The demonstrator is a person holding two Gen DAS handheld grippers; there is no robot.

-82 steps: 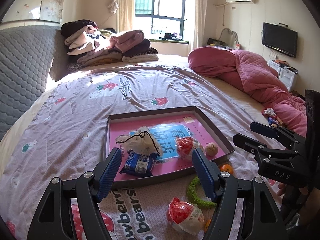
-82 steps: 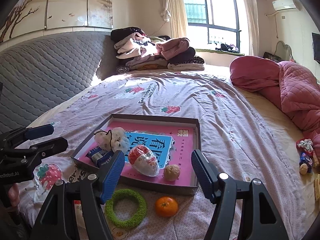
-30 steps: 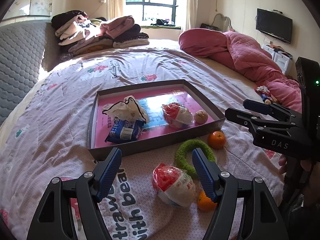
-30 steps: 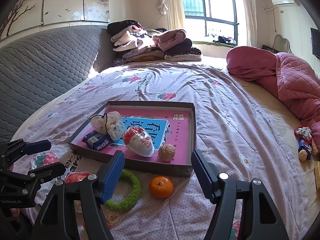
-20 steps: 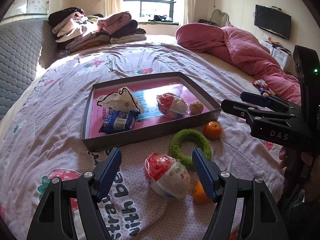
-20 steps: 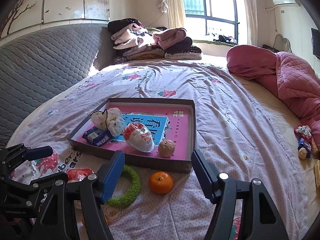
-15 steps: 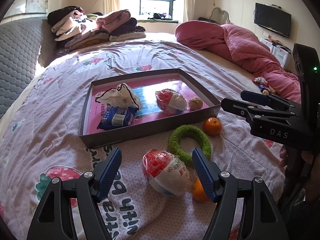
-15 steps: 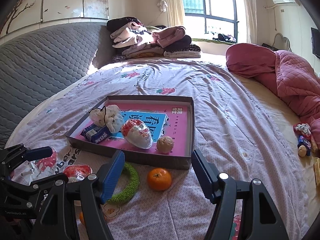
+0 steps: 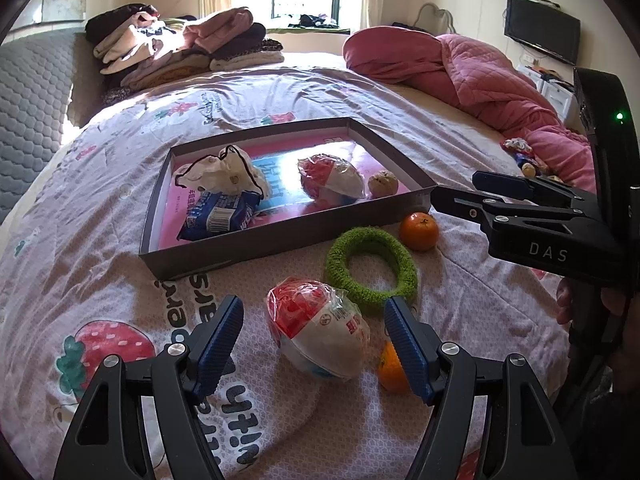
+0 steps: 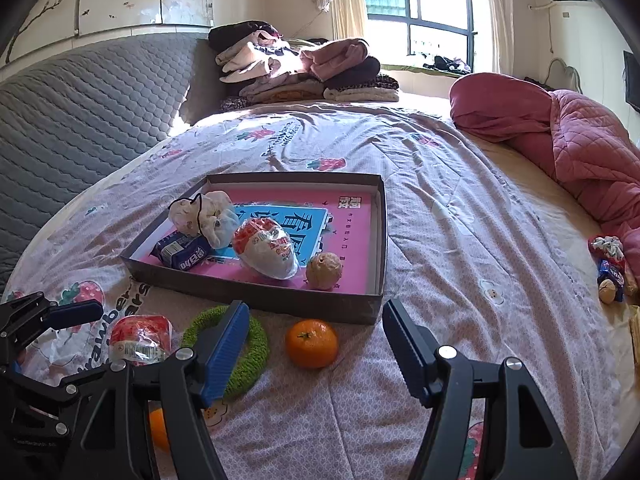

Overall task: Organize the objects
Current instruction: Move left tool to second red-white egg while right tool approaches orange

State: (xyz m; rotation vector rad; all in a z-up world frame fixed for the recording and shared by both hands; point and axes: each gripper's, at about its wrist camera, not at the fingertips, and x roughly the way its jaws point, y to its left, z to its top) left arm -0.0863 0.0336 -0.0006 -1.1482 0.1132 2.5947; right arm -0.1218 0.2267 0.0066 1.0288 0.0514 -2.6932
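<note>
Blue-padded fingers of the left gripper are spread wide, and a red-and-white wrapped snack lies on the bed between them, touching neither pad. Just beyond the right pad lies a green ring, and a half-hidden orange sits beside this pad. Farther ahead stands the cardboard tray with a blue packet, a white pouch, another wrapped snack and a small brown fruit. The right gripper is also spread, empty; a second orange lies between its fingers, the ring partly behind its left pad.
</note>
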